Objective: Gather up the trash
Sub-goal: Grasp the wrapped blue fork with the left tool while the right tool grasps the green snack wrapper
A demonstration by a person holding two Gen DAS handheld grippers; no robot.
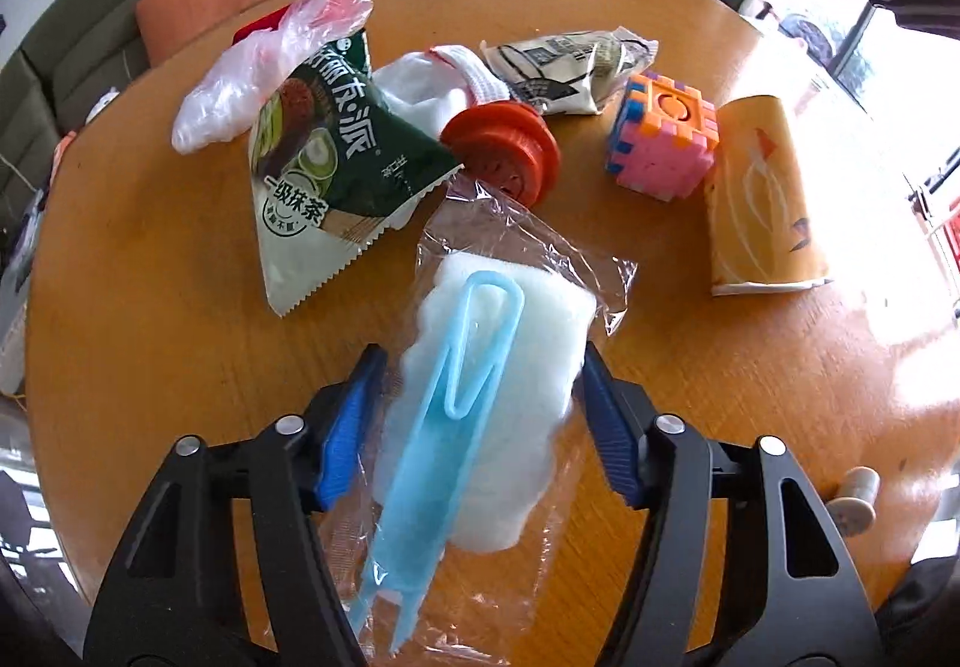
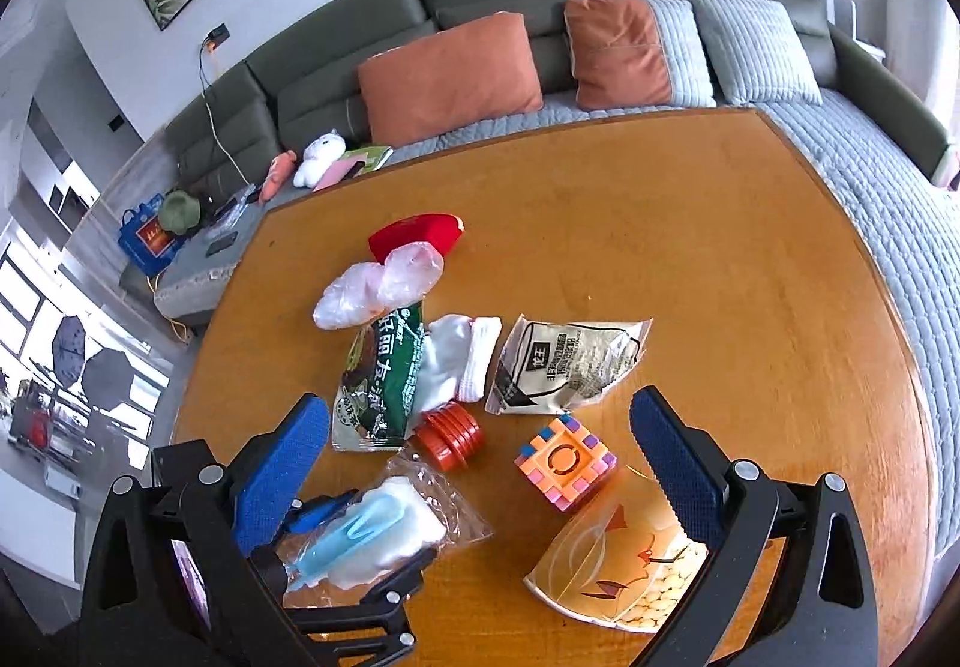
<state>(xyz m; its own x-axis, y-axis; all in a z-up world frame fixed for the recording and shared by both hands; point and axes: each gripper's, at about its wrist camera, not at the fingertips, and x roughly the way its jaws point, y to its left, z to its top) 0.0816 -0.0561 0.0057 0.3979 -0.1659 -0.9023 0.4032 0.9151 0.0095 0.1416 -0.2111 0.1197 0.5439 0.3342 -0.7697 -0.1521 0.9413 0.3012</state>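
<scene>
A clear plastic packet (image 1: 480, 367) with a white sponge and a pale blue clip in it lies on the wooden table (image 1: 180, 307). My left gripper (image 1: 480, 385) points down over it, and both blue pads touch the packet's sides. The right wrist view shows that same packet (image 2: 384, 529) at the lower left, between the left gripper's fingers. My right gripper (image 2: 477, 400) hangs open over the table with nothing held. Other trash lies beyond: a green snack wrapper (image 1: 318, 169), a crumpled thin plastic bag (image 1: 264, 66), a grey-white wrapper (image 1: 564, 66) and an orange paper cup (image 1: 762, 199) on its side.
A white sock (image 1: 432, 90), a red ridged spool (image 1: 504, 150) and an orange-pink foam cube (image 1: 660, 138) sit among the trash. A small wooden spool (image 1: 858, 499) lies near the table's right edge. A red object (image 2: 420, 235) rests farther back. A green sofa (image 2: 540, 6) with cushions stands behind the table.
</scene>
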